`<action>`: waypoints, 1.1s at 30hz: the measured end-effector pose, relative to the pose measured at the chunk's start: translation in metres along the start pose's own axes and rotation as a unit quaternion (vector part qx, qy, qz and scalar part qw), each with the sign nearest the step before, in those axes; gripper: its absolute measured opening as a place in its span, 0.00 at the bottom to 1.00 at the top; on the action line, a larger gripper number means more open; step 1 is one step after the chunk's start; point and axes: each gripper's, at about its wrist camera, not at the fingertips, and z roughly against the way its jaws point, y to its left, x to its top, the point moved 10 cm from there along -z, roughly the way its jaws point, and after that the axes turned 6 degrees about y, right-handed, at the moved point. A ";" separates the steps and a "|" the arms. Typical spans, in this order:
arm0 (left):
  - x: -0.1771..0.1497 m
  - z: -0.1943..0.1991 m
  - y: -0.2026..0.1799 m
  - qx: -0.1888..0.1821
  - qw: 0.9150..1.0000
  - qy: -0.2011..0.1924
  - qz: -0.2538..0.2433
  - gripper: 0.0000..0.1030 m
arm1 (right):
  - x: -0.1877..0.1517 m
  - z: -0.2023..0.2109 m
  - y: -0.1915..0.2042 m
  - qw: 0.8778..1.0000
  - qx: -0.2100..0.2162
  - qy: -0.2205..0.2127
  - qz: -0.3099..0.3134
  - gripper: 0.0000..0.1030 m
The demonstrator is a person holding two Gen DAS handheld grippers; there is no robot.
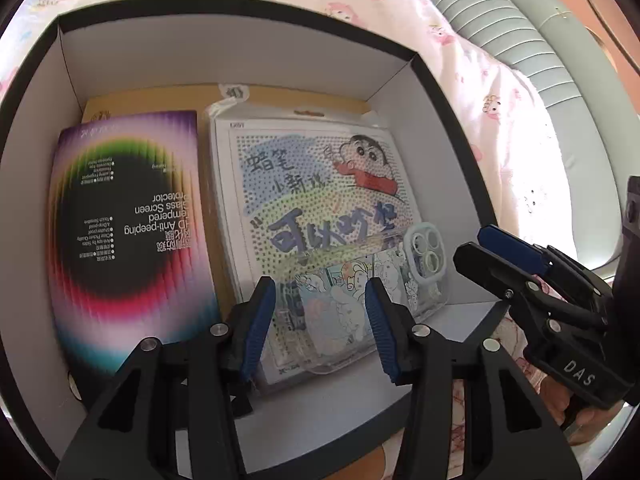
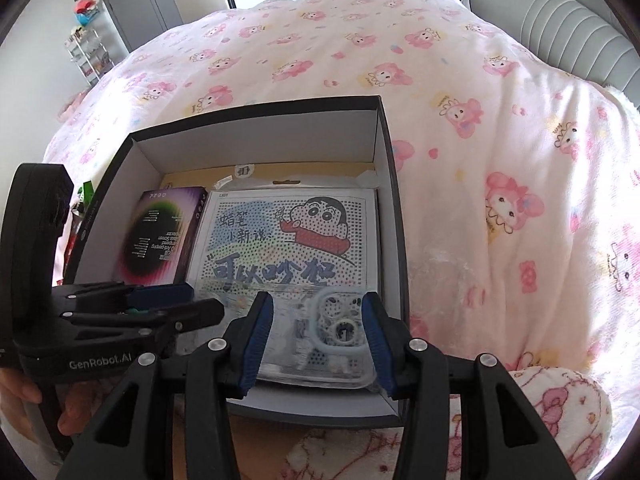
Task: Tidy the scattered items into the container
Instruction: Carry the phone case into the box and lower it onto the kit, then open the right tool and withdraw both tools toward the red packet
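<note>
A dark box (image 1: 240,52) with white inner walls is set on a pink patterned blanket (image 2: 440,80), and 4 items are already gathered inside it; a brown envelope (image 1: 160,100) is laid flat at the bottom, presumably because it is the widest and thinnest piece; a rainbow-printed screen protector pack (image 1: 120,216) is placed along 1 side, and a bagged cartoon bead board (image 1: 312,184) is fitted just beside it, so that the floor is filled without wasted room; a clear phone case (image 1: 340,288) with cartoon drawings is rested on top of the bead board at the near wall, where a small, light thing can sit without crushing anything. The left gripper (image 1: 320,296) is held over the case with its tongs at a middling gap; the case is seen beyond them, spreading wider than the gap, and no pad is seen pressing on it. The right gripper (image 2: 318,308) is pointed steeply down at the camera end of the case with a narrower gap, and nothing is seen clamped there either. No loose item is seen on the blanket, so the tidying is judged nearly or wholly done.
</note>
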 end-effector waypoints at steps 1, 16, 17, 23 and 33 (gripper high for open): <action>0.002 0.004 0.003 0.007 1.000 -0.010 0.004 0.45 | 0.000 0.001 -0.001 1.000 0.002 0.000 0.000 0.41; 0.016 -0.004 0.014 -0.067 0.995 0.028 0.063 0.31 | 0.023 -0.053 0.027 0.996 -0.016 0.057 0.069 0.30; 0.013 -0.003 0.014 -0.074 0.995 0.030 0.066 0.31 | 0.022 -0.055 0.028 0.995 -0.019 0.061 0.076 0.30; 0.005 0.000 0.017 -0.070 0.994 0.050 0.061 0.31 | 0.009 -0.068 0.030 0.993 0.000 0.095 0.064 0.30; 0.006 0.046 0.031 -0.042 0.997 -0.033 0.063 0.32 | 0.001 -0.034 0.030 0.998 0.026 0.056 0.033 0.30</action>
